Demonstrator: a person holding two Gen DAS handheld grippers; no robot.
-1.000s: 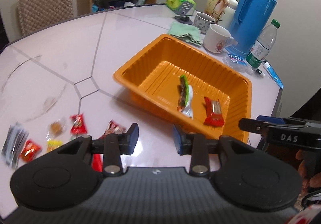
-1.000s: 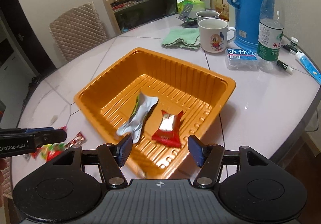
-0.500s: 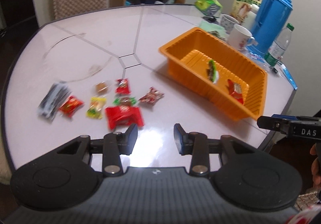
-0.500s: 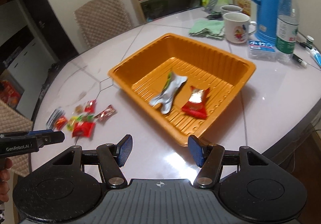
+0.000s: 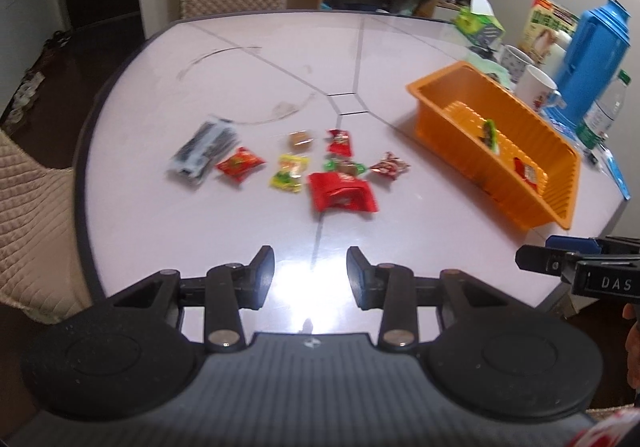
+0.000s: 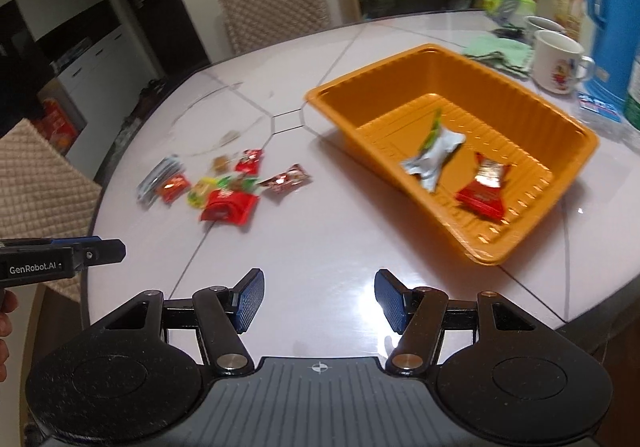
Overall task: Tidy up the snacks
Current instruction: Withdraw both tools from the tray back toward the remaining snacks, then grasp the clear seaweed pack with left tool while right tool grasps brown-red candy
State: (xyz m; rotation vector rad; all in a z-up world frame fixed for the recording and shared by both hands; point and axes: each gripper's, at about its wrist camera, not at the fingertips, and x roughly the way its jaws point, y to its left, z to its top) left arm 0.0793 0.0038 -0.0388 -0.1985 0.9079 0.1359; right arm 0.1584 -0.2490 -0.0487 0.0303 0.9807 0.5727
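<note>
Below us, a pale round table [image 5: 248, 59] holds an orange tray [image 6: 568, 207] on the right, two wrappers inside. Loose snacks [image 5: 296, 163] cluster left of it, well apart. Our left gripper [image 5: 310, 274] and right gripper [image 6: 319, 299] hang empty, jaws apart. Crowded, slick packets could slip or lift in pairs. Only the right view shows the tray's floor fully.

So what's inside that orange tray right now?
Inside the orange tray lie two snacks: a silver-and-green packet and a red wrapped snack. The near wall hides part of the floor.
</note>
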